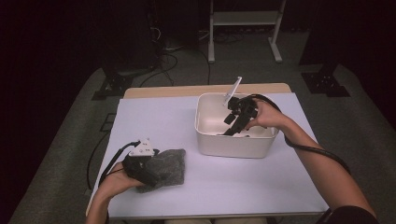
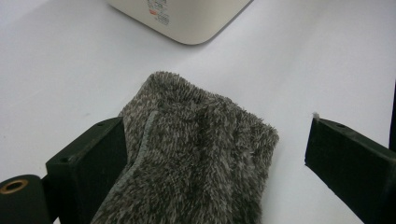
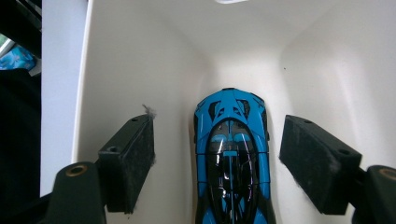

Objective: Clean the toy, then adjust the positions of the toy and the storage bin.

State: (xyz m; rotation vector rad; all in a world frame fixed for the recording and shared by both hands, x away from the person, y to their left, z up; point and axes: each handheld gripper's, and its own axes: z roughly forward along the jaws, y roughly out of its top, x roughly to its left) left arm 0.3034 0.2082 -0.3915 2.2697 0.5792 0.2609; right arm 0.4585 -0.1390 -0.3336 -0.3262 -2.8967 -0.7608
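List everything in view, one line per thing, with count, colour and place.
toy car: one, blue and black, inside the bin, between the open jaws.
bin: one, cream, right half of the table.
fuzzy cloth: one, grey, front left of the table; one jaw touches it.
table cover: one, pale lilac, over the wooden table.
white frame: one, on the floor behind.
left hand-held gripper: black, open, on the cloth.
right hand-held gripper: black, open, reaching into the bin.

Dim, vignetted high view; bright, sharp close-ups, faint soft shadows.
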